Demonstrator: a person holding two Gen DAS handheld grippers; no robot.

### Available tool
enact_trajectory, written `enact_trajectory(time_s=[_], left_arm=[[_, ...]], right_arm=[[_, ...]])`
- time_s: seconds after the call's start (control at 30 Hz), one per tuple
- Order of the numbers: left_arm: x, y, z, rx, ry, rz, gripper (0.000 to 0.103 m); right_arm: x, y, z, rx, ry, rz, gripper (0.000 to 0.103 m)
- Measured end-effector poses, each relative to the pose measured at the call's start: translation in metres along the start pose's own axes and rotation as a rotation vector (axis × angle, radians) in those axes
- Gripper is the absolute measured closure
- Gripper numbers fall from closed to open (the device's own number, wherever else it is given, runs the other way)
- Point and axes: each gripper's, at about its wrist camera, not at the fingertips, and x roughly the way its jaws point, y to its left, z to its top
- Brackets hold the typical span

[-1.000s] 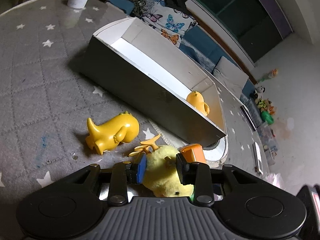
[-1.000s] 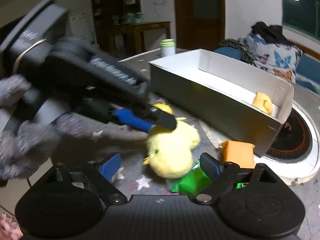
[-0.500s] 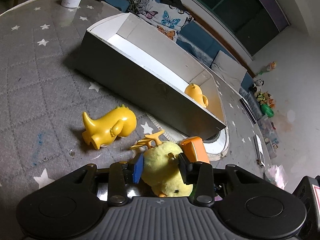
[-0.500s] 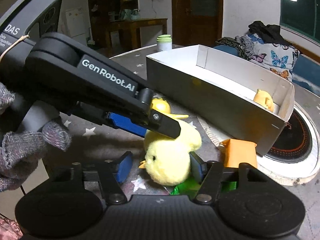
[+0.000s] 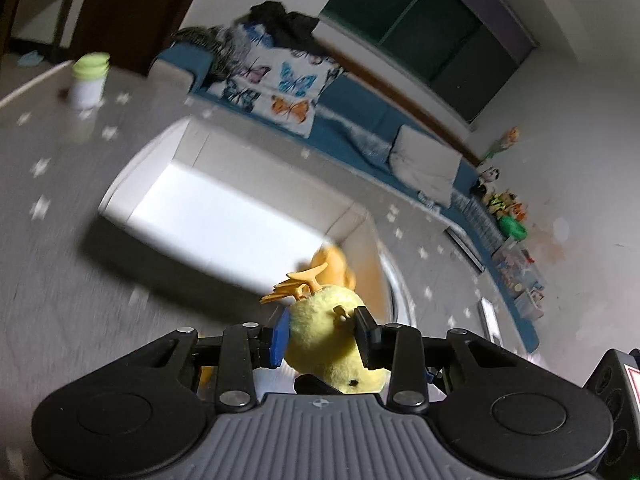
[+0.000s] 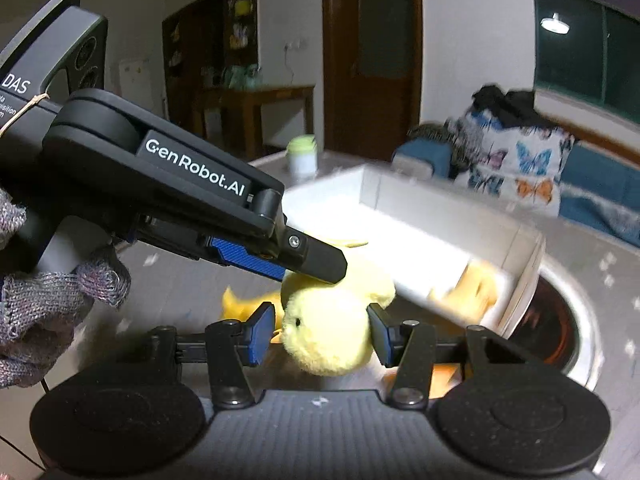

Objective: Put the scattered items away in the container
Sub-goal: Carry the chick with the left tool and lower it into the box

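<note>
The left tool (image 5: 320, 334) is clenched on the yellow plush chick (image 5: 332, 340), which hangs above the counter (image 5: 60, 240), just before the white box (image 5: 224, 216). The right tool (image 6: 318, 330) brackets the same chick, but I cannot tell if it grips. To do this well, carry the chick forward over the near wall, then release above the bare floor, away from the yellow toy (image 5: 332, 266) inside.
</note>
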Motion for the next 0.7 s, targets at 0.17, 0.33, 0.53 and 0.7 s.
enact_trajectory(time_s=[0.17,0.33,0.53,0.7], left_arm=[[0.036,0.001,0.04,-0.003,0.019,-0.014,0.066],[0.083,0.018,0.064,-0.056,0.09,-0.027,0.066],[0.12,0.038,0.072,-0.085,0.139,-0.015,0.066],[0.136,0.052,0.074,-0.122,0.167,-0.012,0.066]], right_arm=[[0.026,-0.029,0.032,0.028,0.001,-0.02,0.052],[0.061,-0.059,0.048,0.061,0.048,-0.034,0.052],[0.098,-0.083,0.048,0.111,0.125,-0.027,0.053],[0.12,-0.093,0.044,0.125,0.176,-0.019,0.053]])
